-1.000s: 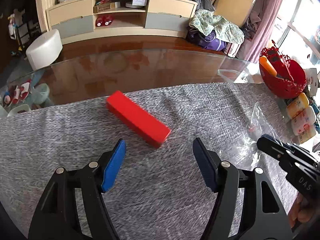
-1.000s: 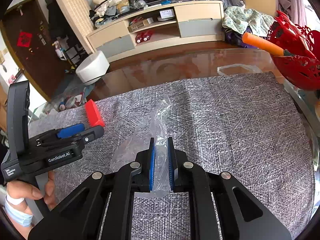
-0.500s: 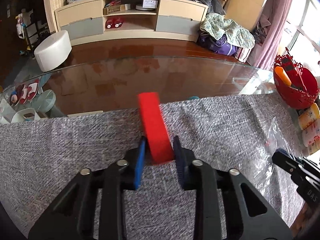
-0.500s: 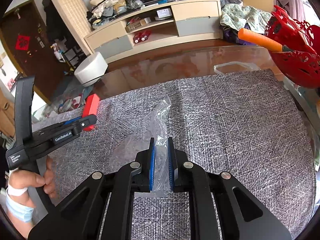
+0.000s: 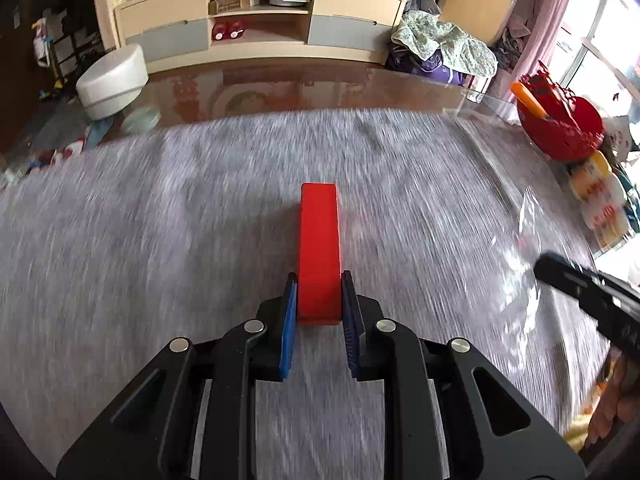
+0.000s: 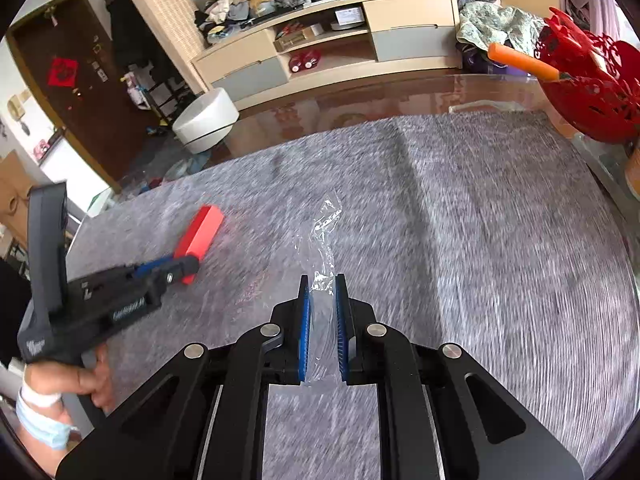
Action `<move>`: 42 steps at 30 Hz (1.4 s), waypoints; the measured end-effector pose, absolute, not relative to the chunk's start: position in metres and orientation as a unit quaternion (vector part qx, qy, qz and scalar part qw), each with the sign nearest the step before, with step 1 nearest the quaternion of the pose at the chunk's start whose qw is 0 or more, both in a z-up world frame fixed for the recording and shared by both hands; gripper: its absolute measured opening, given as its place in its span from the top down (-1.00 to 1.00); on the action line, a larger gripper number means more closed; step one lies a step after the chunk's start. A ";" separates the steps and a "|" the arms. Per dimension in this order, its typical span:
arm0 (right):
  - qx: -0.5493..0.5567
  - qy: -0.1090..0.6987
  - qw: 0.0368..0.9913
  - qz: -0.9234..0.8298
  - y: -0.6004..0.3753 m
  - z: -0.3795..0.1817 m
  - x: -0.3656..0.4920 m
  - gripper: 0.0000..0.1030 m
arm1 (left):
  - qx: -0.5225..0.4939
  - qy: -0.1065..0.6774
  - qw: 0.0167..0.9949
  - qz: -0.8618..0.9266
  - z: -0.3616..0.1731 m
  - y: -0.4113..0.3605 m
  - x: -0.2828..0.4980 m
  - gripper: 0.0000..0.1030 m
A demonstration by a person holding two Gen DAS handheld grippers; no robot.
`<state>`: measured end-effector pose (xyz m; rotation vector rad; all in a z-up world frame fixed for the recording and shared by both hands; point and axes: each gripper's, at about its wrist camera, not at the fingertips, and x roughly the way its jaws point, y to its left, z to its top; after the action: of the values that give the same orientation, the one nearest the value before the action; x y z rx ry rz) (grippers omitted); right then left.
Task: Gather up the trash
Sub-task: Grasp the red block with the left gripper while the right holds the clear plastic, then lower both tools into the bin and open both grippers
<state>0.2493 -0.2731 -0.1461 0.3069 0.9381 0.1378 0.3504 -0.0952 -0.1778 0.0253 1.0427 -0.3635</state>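
Observation:
My left gripper is shut on one end of a long red box, which sticks straight out ahead above the grey cloth. In the right wrist view the red box shows at the left, held by the left gripper. My right gripper is shut on the edge of a clear plastic bag that lies crumpled on the cloth. In the left wrist view the bag shows at the right, next to the right gripper's black body.
A grey cloth covers a glass table. A red basket with an orange carrot stands at the table's far right. Yellow bottles stand near it. A cabinet and a white stool lie beyond the table.
My left gripper closed on the red box, lifted it and is carrying it right toward the bag. My right gripper kept its hold on the bag.

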 end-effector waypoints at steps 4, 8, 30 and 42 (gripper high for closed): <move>0.143 0.445 0.881 0.071 -0.263 -0.132 0.214 0.76 | -0.005 0.494 0.852 -0.172 -0.166 -0.079 0.299 0.63; 0.132 0.442 0.884 0.073 -0.251 -0.120 0.181 0.76 | -0.012 0.487 0.856 -0.176 -0.152 -0.064 0.248 0.63; 0.098 0.465 0.873 0.109 -0.192 -0.144 0.023 0.75 | -0.020 0.485 0.854 -0.184 -0.162 -0.023 0.027 0.63; 0.086 0.527 0.840 0.096 -0.179 -0.211 -0.003 0.75 | -0.008 0.545 0.816 -0.192 -0.234 -0.029 -0.005 0.63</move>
<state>-0.0030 -0.1787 -0.2113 0.1810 1.1139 0.2029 -0.0047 -0.0293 -0.2344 -0.0163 1.1614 -0.4095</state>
